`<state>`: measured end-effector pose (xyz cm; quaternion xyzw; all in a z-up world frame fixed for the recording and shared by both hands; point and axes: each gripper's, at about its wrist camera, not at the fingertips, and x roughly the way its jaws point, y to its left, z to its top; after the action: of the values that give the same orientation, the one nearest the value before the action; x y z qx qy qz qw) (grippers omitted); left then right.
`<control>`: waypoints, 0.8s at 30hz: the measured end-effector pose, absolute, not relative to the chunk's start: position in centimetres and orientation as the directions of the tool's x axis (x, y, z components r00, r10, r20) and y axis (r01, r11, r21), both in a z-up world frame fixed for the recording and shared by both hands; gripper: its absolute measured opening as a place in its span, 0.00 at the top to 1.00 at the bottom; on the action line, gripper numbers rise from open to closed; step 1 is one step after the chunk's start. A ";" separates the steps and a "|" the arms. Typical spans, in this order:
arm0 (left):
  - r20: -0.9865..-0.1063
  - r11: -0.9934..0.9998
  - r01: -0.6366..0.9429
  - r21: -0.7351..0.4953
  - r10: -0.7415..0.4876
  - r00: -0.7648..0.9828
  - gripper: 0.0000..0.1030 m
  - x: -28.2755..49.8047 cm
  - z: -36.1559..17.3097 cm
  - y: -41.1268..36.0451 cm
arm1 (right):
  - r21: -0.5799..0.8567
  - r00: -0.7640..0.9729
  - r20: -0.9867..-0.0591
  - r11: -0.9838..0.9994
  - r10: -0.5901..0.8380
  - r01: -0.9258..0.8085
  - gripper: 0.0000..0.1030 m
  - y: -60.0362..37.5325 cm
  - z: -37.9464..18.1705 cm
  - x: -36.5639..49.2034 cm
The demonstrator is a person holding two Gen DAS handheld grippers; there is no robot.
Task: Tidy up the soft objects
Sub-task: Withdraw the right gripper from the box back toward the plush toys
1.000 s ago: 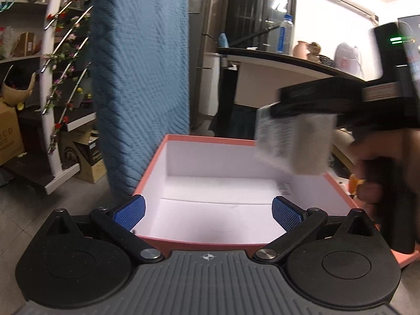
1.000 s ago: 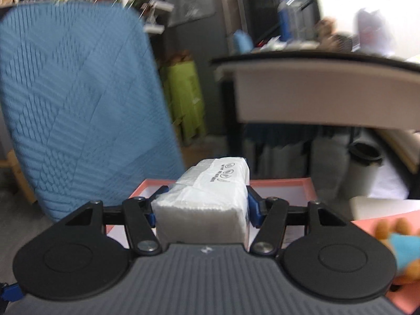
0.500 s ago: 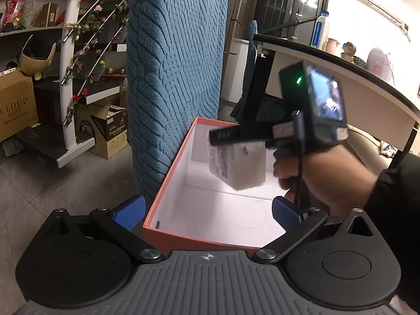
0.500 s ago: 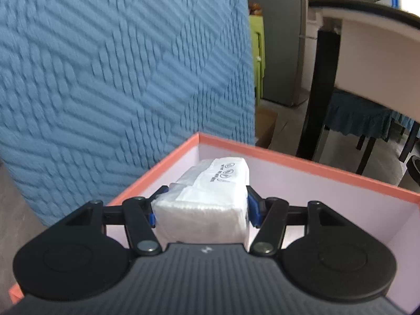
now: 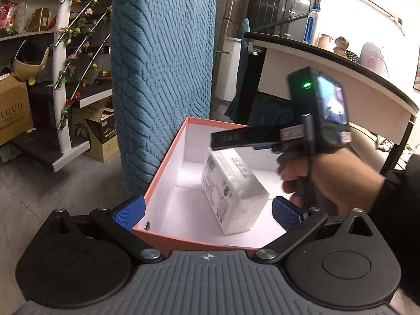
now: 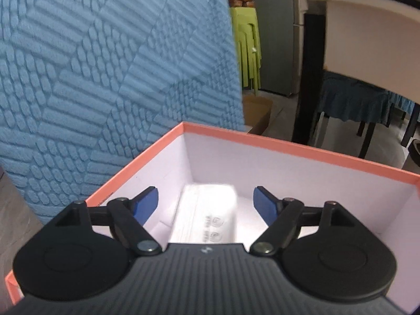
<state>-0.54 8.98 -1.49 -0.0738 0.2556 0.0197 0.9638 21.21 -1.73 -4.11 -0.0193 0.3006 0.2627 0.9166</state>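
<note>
The tissue pack (image 5: 233,191) lies tilted on the floor of the box (image 5: 162,168), long axis toward the box's far corner, directly below the right hand-held gripper (image 6: 206,202), spread wide and empty; the left hand-held gripper (image 5: 207,210), equally wide and empty, hovers at the box's near rim.

Premises: a lived-in domestic interior, apparently a home's dining and storage area. Evidence: a grey tiled floor (image 5: 34,183); a white curved shelf unit (image 5: 61,84) trimmed with artificial flowers and loaded with packets and boxes; cardboard cartons (image 5: 14,115) stacked on the floor beside it; a curved white counter (image 5: 341,78) with dark top carrying a water bottle (image 5: 310,27), a clay pot and a small appliance; a wall-mounted air conditioner (image 5: 378,6); stacked green plastic stools (image 6: 246,47); a refrigerator behind them.
</note>
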 end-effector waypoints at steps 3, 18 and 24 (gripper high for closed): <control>-0.491 0.989 -0.075 -0.128 0.002 0.871 0.00 -0.4 -1.5 8.7 | 0.133 0.702 -0.533 0.866 0.472 -0.482 0.22 -3.6 -2.5 20.2; -0.428 0.998 -0.017 -0.059 -0.010 0.904 0.00 -1.0 -1.0 4.4 | 0.128 0.848 -0.347 0.916 0.401 -0.381 0.22 -17.7 3.9 8.8; -0.392 0.999 0.029 -0.040 -0.042 0.919 0.00 -1.3 -0.8 2.4 | 0.146 0.897 -0.274 0.937 0.348 -0.319 0.22 -22.9 3.4 4.4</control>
<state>-1.29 2.44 -0.78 -0.0166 0.2002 -0.0180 0.9795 4.40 -22.91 3.44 0.0490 0.1492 0.1713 0.9726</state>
